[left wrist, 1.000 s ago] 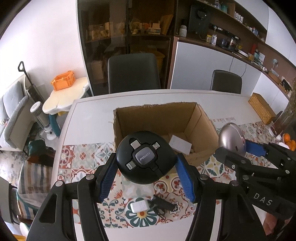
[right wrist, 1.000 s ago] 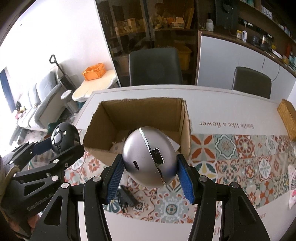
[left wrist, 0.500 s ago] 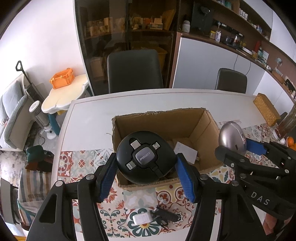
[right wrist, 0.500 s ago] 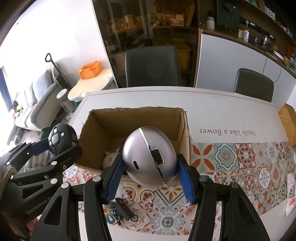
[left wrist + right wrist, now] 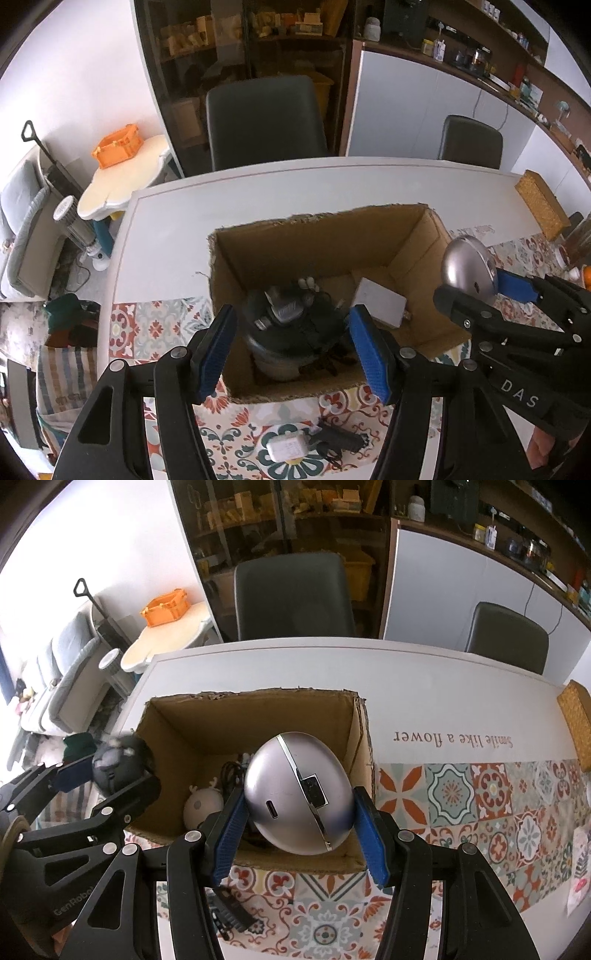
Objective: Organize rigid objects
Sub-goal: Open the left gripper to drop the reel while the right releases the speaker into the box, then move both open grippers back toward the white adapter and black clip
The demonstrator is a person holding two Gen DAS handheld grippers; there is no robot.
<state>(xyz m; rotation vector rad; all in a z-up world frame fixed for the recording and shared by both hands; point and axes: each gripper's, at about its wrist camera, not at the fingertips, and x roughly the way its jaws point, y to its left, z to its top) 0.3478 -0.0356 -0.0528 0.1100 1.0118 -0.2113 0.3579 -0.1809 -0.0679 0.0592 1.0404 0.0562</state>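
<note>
Left gripper (image 5: 291,347) jaws spread over box (image 5: 321,236); black puck (image 5: 295,328) blurred between them, inside box. Right gripper (image 5: 299,830) jaws pinching silver egg (image 5: 295,790) above box front wall.

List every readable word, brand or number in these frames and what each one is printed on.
"Smile like a flower": table runner, upside down in the right wrist view.
"DAS": right gripper's black body.
"GenRobo", cut off: left gripper's body.
Lettering on the black round charger: too blurred.
Shelf labels: too small.
</note>
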